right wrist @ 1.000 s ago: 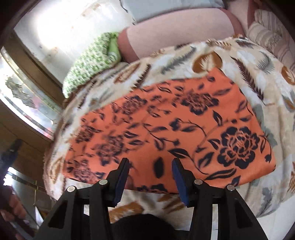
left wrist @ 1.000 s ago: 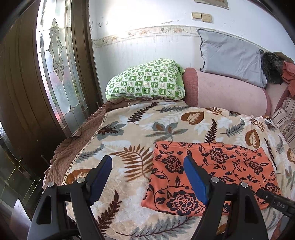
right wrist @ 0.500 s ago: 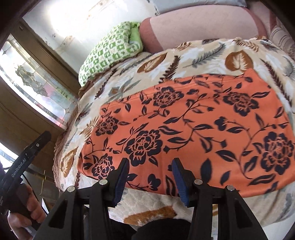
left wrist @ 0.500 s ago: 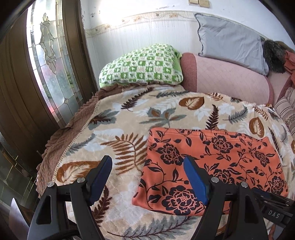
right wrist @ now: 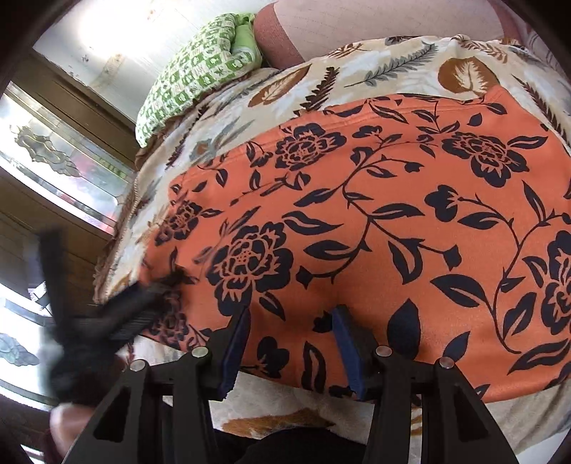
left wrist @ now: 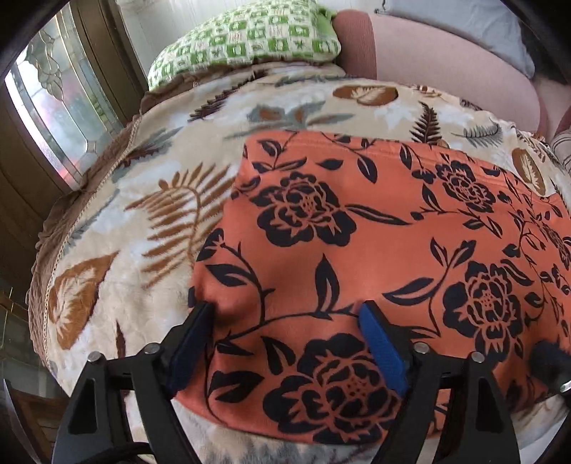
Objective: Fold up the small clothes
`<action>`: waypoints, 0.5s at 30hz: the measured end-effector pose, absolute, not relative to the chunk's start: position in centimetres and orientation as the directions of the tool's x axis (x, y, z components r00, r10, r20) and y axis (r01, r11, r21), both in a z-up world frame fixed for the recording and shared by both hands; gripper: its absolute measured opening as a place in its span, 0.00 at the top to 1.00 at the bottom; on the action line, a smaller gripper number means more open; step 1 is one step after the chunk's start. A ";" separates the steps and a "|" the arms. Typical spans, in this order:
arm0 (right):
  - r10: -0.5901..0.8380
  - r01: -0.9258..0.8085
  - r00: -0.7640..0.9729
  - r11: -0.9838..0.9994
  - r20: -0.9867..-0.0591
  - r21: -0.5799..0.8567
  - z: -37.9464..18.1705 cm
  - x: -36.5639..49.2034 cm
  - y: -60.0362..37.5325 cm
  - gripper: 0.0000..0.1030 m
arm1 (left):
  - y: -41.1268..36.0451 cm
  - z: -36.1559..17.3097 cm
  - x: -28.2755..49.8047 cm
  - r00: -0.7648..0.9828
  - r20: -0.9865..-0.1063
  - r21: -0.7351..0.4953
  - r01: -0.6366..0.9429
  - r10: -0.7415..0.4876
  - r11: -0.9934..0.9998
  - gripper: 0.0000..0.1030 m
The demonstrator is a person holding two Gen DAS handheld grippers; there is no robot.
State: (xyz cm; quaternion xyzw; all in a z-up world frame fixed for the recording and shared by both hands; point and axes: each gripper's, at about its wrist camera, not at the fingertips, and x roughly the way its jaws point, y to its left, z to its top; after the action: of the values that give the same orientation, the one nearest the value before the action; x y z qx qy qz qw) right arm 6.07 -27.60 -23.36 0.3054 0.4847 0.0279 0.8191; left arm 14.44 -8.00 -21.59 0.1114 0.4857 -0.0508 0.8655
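An orange cloth with black flowers (left wrist: 374,242) (right wrist: 374,221) lies flat on the leaf-patterned blanket (left wrist: 117,257). My left gripper (left wrist: 285,310) sits low over the cloth's near left corner. Its jaws are opening: one fingertip (left wrist: 201,314) is at the cloth's left edge and the other rests over the fabric, which lies between them unpinched. It shows blurred (right wrist: 125,314) in the right wrist view. My right gripper (right wrist: 292,312) hovers half open over the cloth's near edge, further right, with fabric below the gap. It appears as a dark blur (left wrist: 549,360) in the left wrist view.
A green checked pillow (left wrist: 246,43) (right wrist: 192,75) and a pink bolster (left wrist: 446,71) lie at the head of the bed, with a grey pillow (left wrist: 464,25) behind. A wood-framed glass door (left wrist: 53,100) stands close on the left. The blanket's brown edge (left wrist: 39,285) drops off there.
Both grippers have come down towards the cloth. The left one dropped much further, from over the blanket to the cloth's near left corner, and its jaws stand slightly wider.
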 end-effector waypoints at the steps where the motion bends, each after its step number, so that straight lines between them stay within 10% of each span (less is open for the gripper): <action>1: 0.328 0.259 0.541 0.811 -0.774 0.525 -23.0 5.8 -28.1 0.50 | -8.0 -21.3 14.4 0.519 -0.854 0.143 0.199 0.020 0.969 0.18; 15: 0.306 0.334 0.558 0.768 -0.771 0.547 -24.1 2.7 -32.3 0.48 | -2.8 -20.6 12.4 0.459 -0.888 0.055 0.113 -0.003 0.992 0.18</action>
State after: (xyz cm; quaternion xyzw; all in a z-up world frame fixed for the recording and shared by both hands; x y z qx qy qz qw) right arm 2.70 -32.28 -24.15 0.3406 0.4701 -0.0085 0.8142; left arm 12.43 -2.85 -20.63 0.0530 0.5189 -0.0338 0.8525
